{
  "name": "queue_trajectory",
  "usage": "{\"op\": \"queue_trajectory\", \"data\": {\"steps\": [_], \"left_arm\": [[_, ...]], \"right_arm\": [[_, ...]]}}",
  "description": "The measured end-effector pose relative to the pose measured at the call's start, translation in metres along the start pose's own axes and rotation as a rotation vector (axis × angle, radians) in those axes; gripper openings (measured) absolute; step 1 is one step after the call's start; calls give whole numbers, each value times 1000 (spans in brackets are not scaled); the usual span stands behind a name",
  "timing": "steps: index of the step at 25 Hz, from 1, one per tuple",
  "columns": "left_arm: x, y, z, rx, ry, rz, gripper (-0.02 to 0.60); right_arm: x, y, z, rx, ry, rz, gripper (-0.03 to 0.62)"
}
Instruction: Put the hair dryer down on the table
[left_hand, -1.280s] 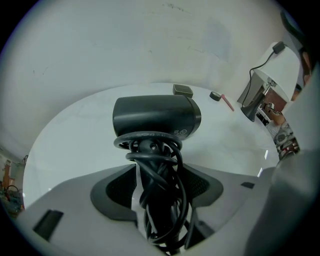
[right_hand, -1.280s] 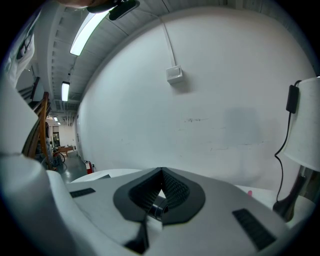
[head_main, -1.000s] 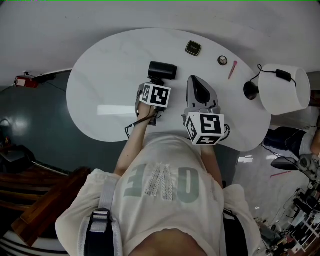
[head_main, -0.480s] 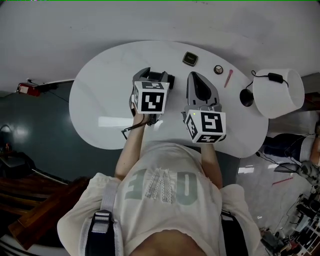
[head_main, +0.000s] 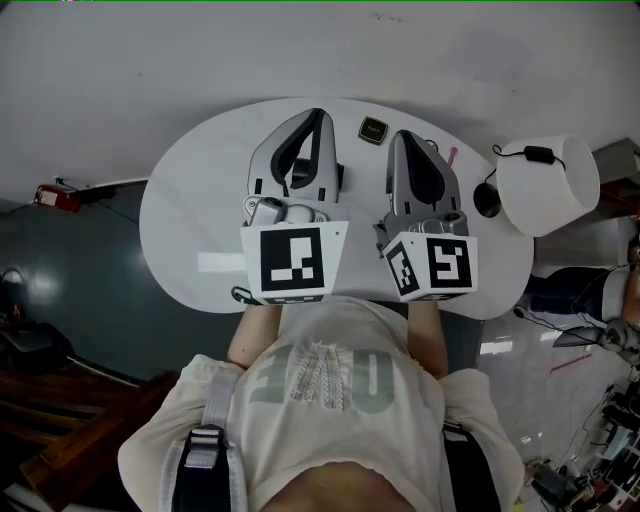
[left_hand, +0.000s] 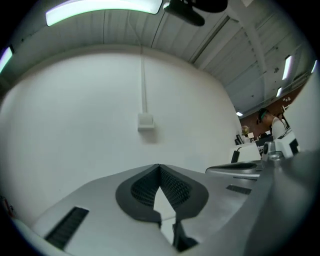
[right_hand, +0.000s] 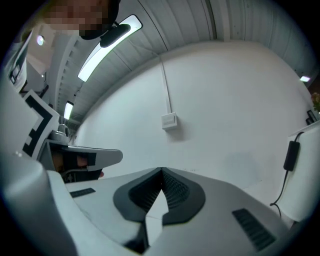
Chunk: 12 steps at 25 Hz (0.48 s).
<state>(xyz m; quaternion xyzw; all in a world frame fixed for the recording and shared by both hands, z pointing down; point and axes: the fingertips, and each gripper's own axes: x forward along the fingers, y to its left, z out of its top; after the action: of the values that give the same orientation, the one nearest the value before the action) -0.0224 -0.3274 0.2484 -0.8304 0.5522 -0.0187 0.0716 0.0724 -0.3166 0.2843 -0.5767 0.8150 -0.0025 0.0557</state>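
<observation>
1. Left gripper (left_hand: 160, 167): the ribbed pads meet at their tips with nothing between them. The gripper is raised and points at a bare white wall with a switch plate (left_hand: 145, 121).
2. Right gripper (right_hand: 161, 171): its jaws are likewise closed on nothing, and it is held just beside the left one, pointing at the same wall.
3. Hair dryer: neither gripper holds it and no view shows it plainly. It is judged to lie on the white oval table (head_main: 195, 190), hidden from the head view beneath the raised left gripper.
4. Step in hand (judgement): the release looks finished, so what remains is a clean withdrawal. Draw the left gripper up and back toward the body, not sideways, so the closed jaws do not catch the dryer or any cord.
5. Surroundings to spare: a small dark square object (head_main: 373, 128) and a white lamp (head_main: 545, 185) stand on the table's far and right parts. Keep the right gripper level and apart from both.
6. Check: look down past the left gripper to confirm that the dryer rests steady, away from the table's edge.
</observation>
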Motion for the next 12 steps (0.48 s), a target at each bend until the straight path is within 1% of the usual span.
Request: {"op": "queue_trajectory", "data": {"steps": [1, 2, 3, 7, 10, 12], "left_arm": [[-6, -2, 10, -10, -51, 3, 8], [-11, -3, 16, -20, -84, 7, 8], [-16, -4, 19, -27, -99, 10, 7], [-25, -1, 17, -37, -104, 30, 6], [-28, 3, 15, -43, -100, 48, 6], [-29, 4, 17, -34, -103, 54, 6]], "right_arm": [[-4, 1, 7, -1, -16, 2, 3], [-8, 3, 13, -1, -30, 3, 3], [-12, 5, 19, -1, -44, 2, 3], [-26, 10, 36, -29, -89, -15, 3], [-30, 12, 39, -53, -92, -19, 3], [-31, 14, 40, -50, -95, -18, 3]]}}
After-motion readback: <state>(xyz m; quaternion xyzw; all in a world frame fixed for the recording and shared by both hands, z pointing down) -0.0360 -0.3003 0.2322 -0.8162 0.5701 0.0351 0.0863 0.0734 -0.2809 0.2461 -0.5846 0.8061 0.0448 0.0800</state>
